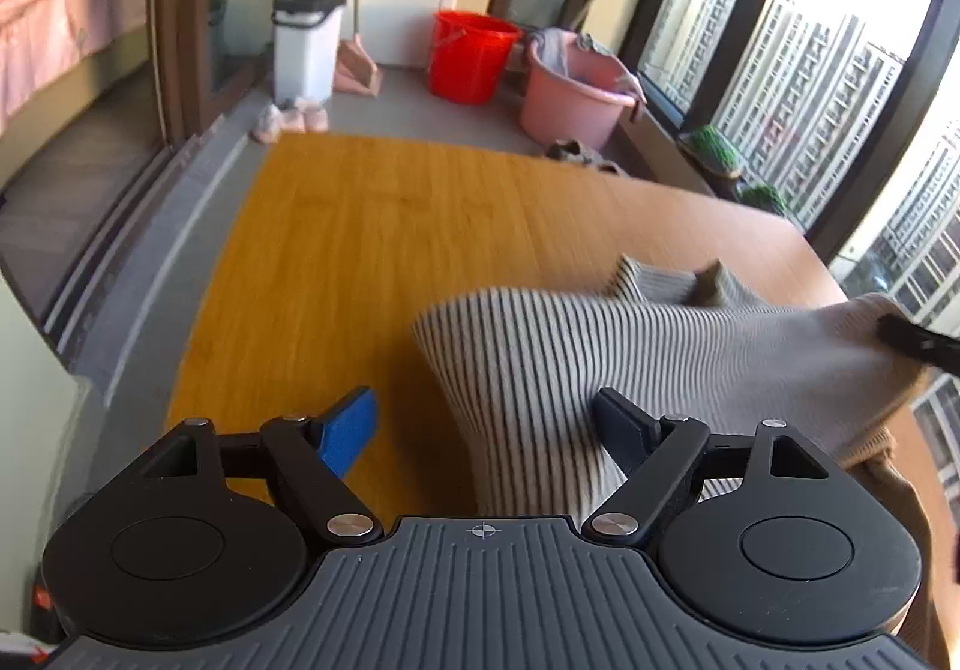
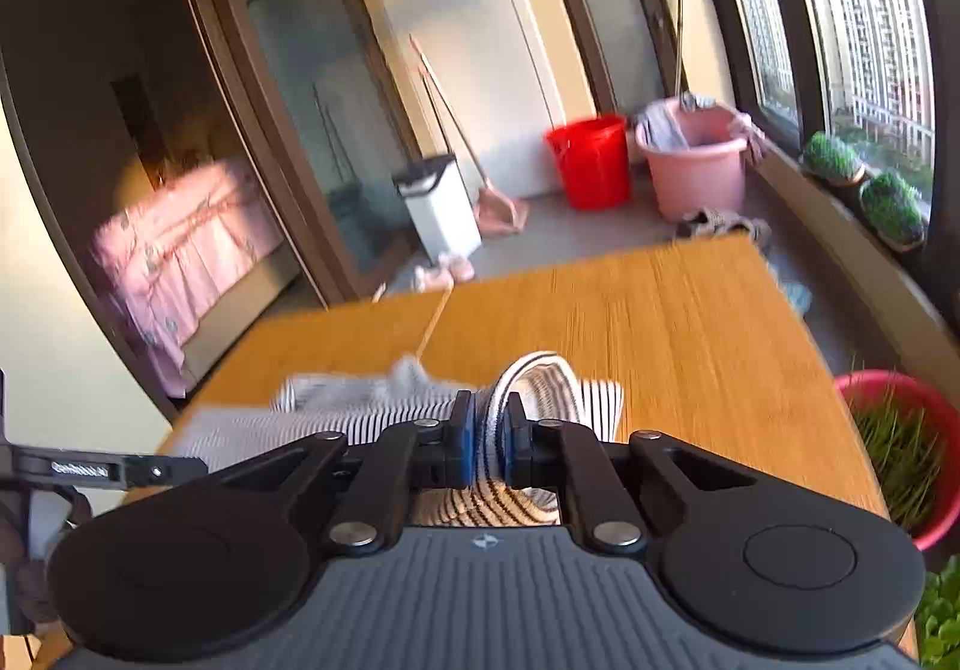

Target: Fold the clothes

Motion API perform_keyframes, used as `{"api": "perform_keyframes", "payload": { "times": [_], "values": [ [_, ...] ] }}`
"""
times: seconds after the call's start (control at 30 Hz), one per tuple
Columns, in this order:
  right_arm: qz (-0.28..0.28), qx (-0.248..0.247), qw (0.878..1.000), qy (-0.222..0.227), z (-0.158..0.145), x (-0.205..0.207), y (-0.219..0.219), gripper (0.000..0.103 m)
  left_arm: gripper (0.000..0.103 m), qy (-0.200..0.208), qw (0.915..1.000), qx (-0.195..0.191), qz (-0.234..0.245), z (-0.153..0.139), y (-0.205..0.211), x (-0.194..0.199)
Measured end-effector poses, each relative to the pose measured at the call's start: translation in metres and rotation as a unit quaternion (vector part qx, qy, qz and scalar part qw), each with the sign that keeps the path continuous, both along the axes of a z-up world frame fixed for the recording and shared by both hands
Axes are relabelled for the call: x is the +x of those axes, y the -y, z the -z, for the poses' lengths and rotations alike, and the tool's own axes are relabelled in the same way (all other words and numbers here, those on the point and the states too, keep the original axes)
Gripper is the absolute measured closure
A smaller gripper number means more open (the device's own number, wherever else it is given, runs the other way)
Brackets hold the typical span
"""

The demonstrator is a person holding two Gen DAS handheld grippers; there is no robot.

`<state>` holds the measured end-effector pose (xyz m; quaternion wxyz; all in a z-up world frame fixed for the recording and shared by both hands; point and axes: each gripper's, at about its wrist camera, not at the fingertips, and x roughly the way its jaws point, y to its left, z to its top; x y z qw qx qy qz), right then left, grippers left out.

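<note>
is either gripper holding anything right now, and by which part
The right gripper is shut on the striped garment, pinching a bunched fold at its edge. The left gripper holds nothing; its jaws are open, with the cloth lying between them.

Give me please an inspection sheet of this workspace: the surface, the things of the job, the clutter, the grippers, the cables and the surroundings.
Surface: wooden table, bare except for the garment.
Job's things: one striped garment, partly lifted off the table, not yet folded flat.
Clutter: nothing seen on the table.
Grippers: left gripper open, garment between its fingers but not pinched; right gripper shut on a bunched edge of the garment.
Cables: nothing seen.
Surroundings: red bucket, pink basin with cloth in it, white bin, slippers on the floor, potted plants on the window sill, red pot of grass beside the table, bed behind a glass door.
</note>
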<state>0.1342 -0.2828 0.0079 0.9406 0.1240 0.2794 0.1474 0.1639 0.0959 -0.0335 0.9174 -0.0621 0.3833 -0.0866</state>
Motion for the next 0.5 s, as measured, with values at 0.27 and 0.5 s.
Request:
{"api": "perform_keyframes", "payload": {
  "times": [0.27,0.5],
  "values": [
    [0.048,-0.022,0.997,-0.064,0.033,0.004,0.019,0.085,0.008,0.046,0.9988,0.016,-0.005,-0.021,0.009,-0.008],
    [0.007,-0.028,0.999,0.025,-0.006,-0.019,-0.008,0.02,0.0,0.073,0.9939,-0.034,0.075,-0.033,0.055,-0.026]
  ]
}}
